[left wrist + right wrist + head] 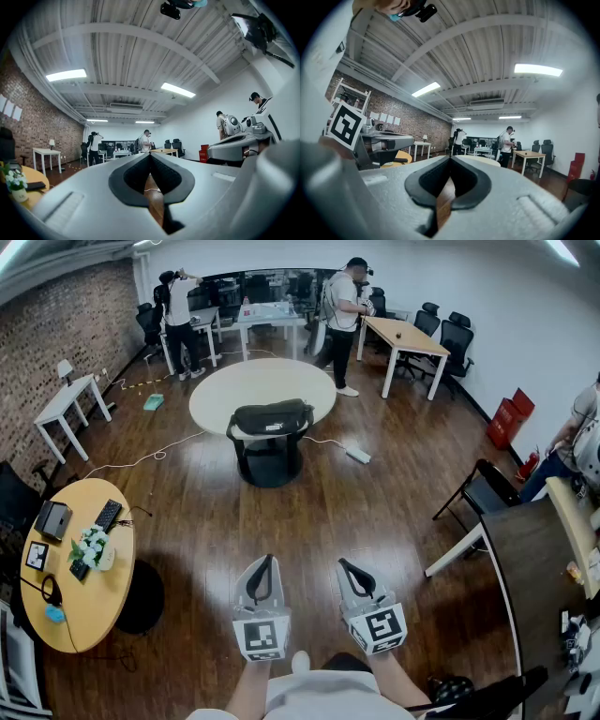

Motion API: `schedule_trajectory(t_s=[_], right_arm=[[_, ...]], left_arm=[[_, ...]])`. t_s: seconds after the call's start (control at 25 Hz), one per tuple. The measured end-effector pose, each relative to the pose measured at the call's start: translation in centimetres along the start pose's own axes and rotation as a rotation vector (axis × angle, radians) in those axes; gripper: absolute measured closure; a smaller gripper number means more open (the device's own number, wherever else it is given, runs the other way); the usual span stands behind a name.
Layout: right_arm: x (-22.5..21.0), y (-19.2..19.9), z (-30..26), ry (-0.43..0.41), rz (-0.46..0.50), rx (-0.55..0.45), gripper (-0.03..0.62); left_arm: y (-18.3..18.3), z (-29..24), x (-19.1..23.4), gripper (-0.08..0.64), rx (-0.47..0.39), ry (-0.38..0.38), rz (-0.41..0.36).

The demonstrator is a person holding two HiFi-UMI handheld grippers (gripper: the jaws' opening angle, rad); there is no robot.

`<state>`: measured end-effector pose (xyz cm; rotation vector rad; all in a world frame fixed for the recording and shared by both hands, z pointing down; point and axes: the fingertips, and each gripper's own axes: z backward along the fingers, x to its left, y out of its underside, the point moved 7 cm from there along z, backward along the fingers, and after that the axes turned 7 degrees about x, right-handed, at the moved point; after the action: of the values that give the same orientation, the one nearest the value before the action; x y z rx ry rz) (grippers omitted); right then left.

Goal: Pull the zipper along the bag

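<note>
The left hand-held gripper (265, 560) and right hand-held gripper (345, 564) sit closed and empty, far from the bag (272, 415), which could slide if zipped unbraced.

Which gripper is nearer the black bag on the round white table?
Left, slightly. The left gripper is almost straight in line with the black bag; the right gripper is offset to its right. Both are far short of it.
</note>
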<state>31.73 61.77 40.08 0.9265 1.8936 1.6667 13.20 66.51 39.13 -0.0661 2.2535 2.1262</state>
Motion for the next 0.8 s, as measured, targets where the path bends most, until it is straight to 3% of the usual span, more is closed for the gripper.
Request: schedule_trajectory(t_s=[0.24, 0.4, 0.64, 0.8], right_arm=[[-3.5, -0.5, -10.3, -0.021, 0.025, 0.014, 0.603], [-7.4, 0.2, -18.3, -0.039, 0.008, 0.014, 0.603], [-16.0, -2.8, -31.3, -0.08, -0.013, -0.02, 0.603], [-20.0, -5.4, -38.5, -0.111, -0.002, -0.064, 0.603]], left_arm=[[2.8, -8.2, 3.8, 0.543, 0.069, 0.026, 0.043], [3.5, -16.2, 5.7, 0.543, 0.062, 0.082, 0.015], [-0.8, -31.4, 8.2, 0.543, 0.016, 0.104, -0.057], [-2.2, -37.8, 10.7, 0.543, 0.013, 0.088, -0.075]])
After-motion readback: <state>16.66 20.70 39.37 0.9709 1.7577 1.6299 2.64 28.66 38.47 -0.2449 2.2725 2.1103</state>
